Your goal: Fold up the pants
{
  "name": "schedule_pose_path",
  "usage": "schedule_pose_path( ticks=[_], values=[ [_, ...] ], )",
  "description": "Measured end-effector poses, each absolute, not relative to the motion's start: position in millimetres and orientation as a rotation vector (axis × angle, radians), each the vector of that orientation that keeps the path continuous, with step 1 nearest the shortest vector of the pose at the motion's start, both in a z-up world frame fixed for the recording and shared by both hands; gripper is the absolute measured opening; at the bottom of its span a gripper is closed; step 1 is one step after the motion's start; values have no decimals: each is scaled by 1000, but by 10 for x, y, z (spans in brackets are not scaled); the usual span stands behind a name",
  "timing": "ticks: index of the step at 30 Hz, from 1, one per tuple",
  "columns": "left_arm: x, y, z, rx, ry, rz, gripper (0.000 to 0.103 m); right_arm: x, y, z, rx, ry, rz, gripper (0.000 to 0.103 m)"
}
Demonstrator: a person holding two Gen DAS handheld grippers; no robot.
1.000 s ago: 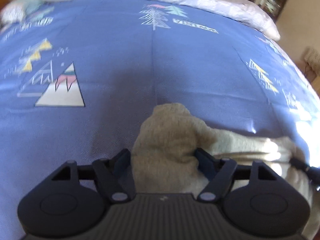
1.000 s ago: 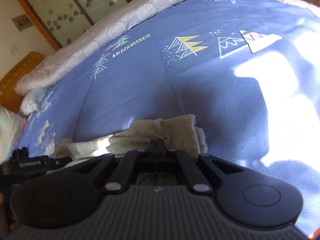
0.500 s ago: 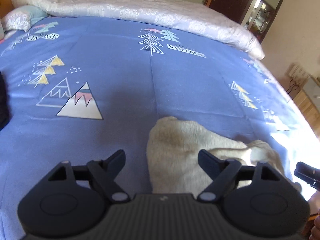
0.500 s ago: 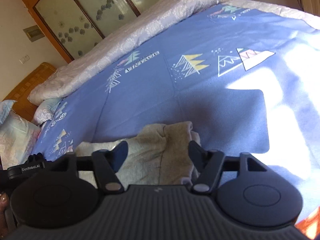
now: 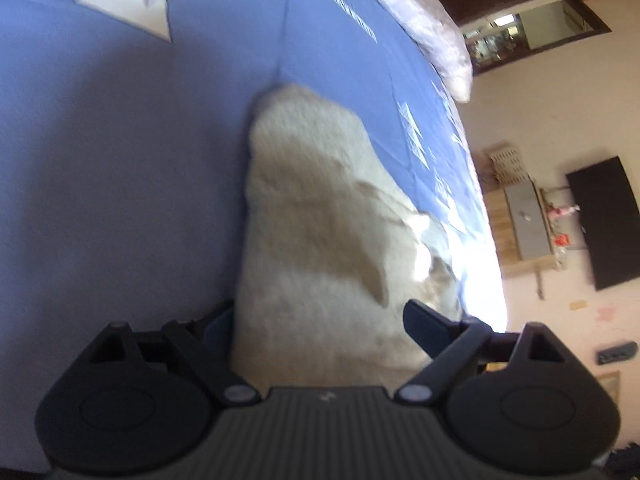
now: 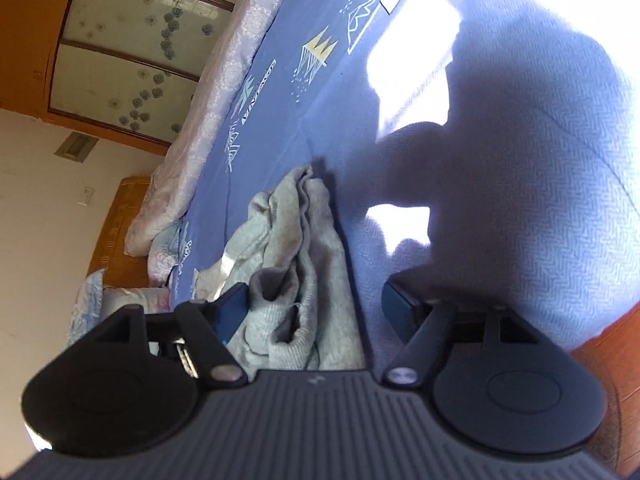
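The beige fleece pants [image 5: 320,232] lie folded into a thick bundle on the blue bedspread [image 5: 120,160]. My left gripper [image 5: 320,320] is open, its jaws spread wide on either side of the bundle's near end. The right wrist view shows the pants [image 6: 304,264] from their layered open edge. My right gripper [image 6: 316,312] is open, the left finger [image 6: 232,308] beside the cloth and the right finger [image 6: 400,308] over bare bedspread. Neither gripper holds the cloth.
A white quilted duvet [image 6: 224,92] runs along the bed's far side, with pillows [image 6: 92,304] by the wooden headboard. The bed edge [image 5: 484,240] drops to a room with a cabinet [image 5: 524,224] and dark TV [image 5: 600,220]. Strong sunlight patches fall on the bedspread [image 6: 408,60].
Both grippers opened and let go of the pants, then rolled sideways, tilting both views. The bundle stays on the bed.
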State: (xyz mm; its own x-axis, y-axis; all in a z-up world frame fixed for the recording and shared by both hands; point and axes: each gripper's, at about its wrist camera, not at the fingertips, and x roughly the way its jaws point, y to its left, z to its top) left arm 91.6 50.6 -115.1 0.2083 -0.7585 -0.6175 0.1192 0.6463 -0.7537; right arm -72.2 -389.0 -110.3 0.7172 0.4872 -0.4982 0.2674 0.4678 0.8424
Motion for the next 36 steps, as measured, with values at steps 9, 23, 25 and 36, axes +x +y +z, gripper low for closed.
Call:
schedule_pose_path(
  ticks=[9, 23, 25, 36],
  values=[
    [1001, 377, -1215, -671, 1204, -685, 93, -504, -3679, -1070, 1059, 856, 204, 61],
    [739, 420, -327, -414, 871, -672, 24, -452, -2902, -300, 600, 685, 228, 26],
    [747, 542, -250, -429, 828, -650, 23, -433, -2791, -207, 539, 615, 245, 26],
    [795, 792, -1005, -492, 1023, -451, 38, 40, -2603, -957, 536, 792, 174, 35]
  ],
)
